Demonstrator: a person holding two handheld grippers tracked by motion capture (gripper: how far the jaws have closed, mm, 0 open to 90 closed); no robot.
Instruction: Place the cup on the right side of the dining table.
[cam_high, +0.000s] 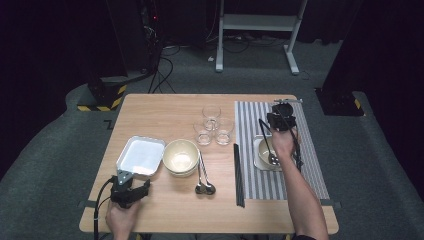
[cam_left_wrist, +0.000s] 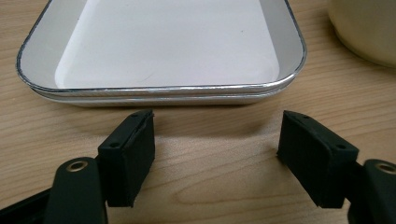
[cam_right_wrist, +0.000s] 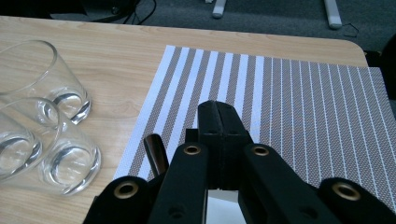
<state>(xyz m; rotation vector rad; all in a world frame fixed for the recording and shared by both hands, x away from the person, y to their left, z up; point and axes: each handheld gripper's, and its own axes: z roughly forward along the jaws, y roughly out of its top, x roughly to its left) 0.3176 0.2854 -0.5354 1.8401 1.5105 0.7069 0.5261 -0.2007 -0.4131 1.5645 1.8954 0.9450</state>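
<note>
My left gripper (cam_high: 132, 184) (cam_left_wrist: 215, 154) rests open at the table's near left, its jaws apart over bare wood just in front of a white metal-rimmed tray (cam_high: 141, 155) (cam_left_wrist: 163, 91). My right gripper (cam_high: 280, 117) (cam_right_wrist: 224, 112) hangs over the striped placemat (cam_high: 310, 160) (cam_right_wrist: 289, 93), jaws pressed together with nothing between their tips. Below it on the mat is a small white square dish (cam_high: 259, 155). A dark spoon (cam_high: 267, 142) (cam_right_wrist: 156, 151) has its bowl end in that dish and its handle rising just left of the shut jaws; I cannot tell if it touches them.
A cream bowl (cam_high: 181, 156) (cam_left_wrist: 364, 32) stands right of the tray, with two spoons (cam_high: 202, 180) beside it. Three clear glasses (cam_high: 212, 125) (cam_right_wrist: 46, 121) cluster mid-table. Black chopsticks (cam_high: 238, 175) lie along the mat's left edge.
</note>
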